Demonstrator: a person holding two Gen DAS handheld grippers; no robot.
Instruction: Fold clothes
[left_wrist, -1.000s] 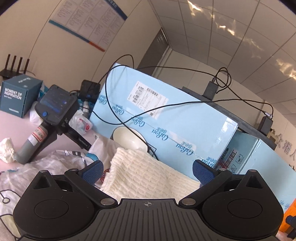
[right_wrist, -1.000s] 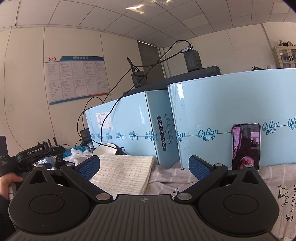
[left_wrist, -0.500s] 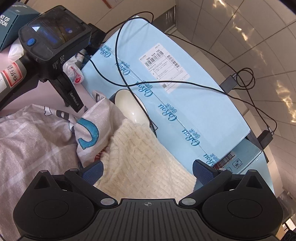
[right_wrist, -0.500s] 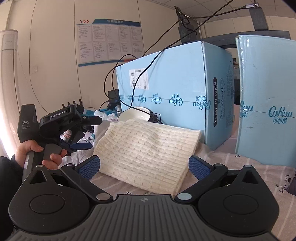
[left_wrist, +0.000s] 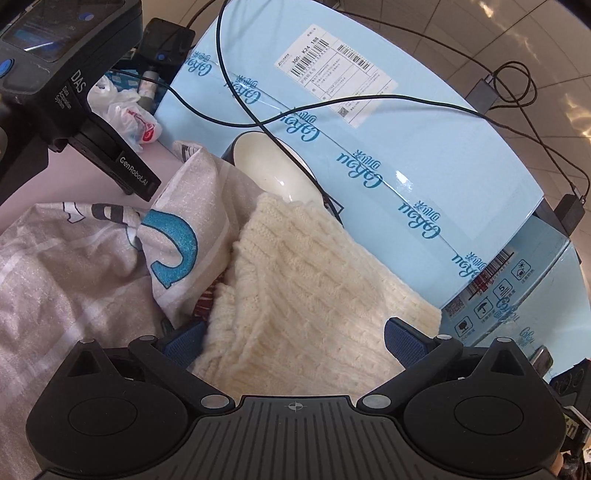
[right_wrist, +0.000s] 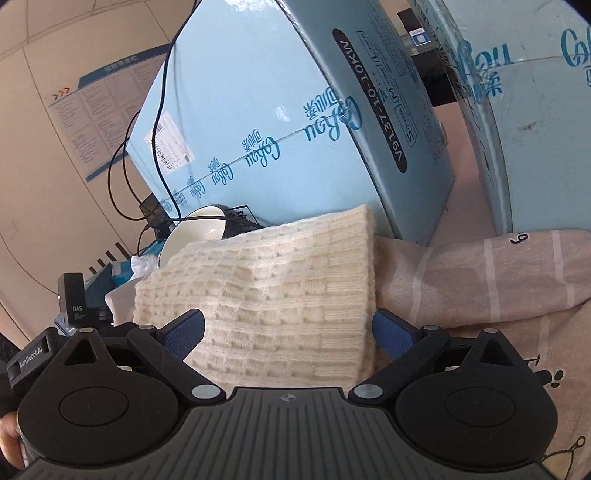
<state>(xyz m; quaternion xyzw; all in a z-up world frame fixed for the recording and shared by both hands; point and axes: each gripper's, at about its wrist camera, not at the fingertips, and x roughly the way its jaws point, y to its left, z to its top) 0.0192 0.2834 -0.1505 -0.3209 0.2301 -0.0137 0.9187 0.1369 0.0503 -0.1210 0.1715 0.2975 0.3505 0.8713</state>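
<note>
1. Left wrist view: pale blue cartons (left_wrist: 388, 155) back a checked bedsheet (left_wrist: 66, 280); the left tongs (left_wrist: 295, 338), spread wide and released, straddle the folded cream sweater (left_wrist: 310, 280).
2. Right wrist view: the right tongs (right_wrist: 286, 328), likewise released, straddle the same sweater (right_wrist: 266, 288), lying on the sheet before a white bowl (right_wrist: 192, 232).

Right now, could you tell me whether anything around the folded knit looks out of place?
Yes: a white bowl sits tipped on its side between the cream knit sweater and the blue carton, with a black cable draped across it. That is an odd thing to find beside laundry.
</note>
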